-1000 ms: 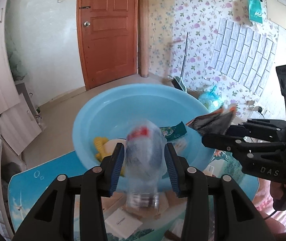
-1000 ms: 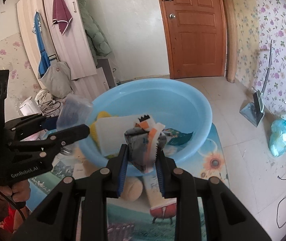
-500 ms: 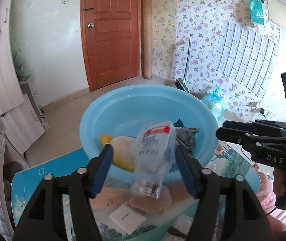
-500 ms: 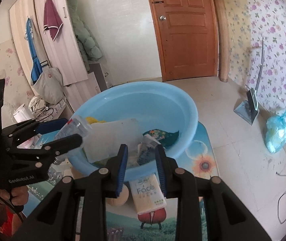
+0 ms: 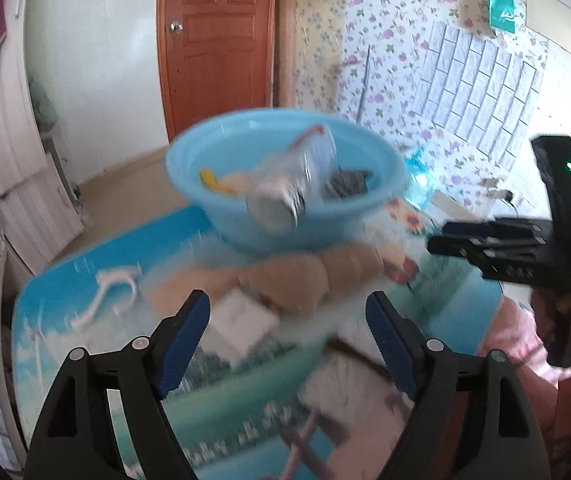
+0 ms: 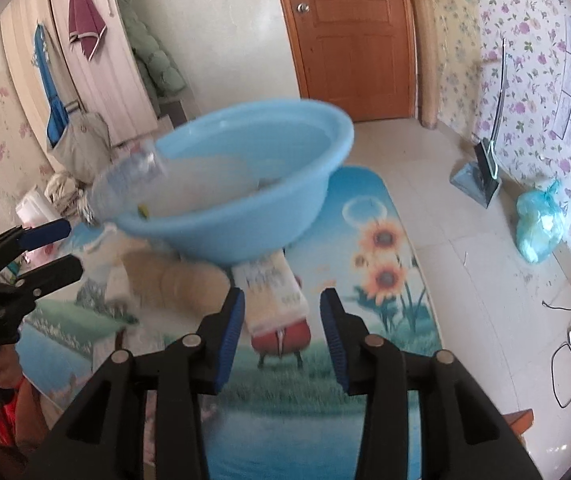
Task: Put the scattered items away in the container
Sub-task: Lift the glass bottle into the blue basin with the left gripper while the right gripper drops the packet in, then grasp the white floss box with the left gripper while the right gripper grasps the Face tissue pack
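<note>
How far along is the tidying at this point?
Partly done: the blue basin holds a yellow item and a dark packet; a clear bottle is blurred at its rim. Left gripper and right gripper are open, empty. A tissue pack and white box remain.

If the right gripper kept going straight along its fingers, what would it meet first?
Most likely the tissue pack, lying on the table just ahead of the open right gripper, in line with the gap between its fingers. The blue basin sits beyond it. Motion blur makes depth uncertain.
</note>
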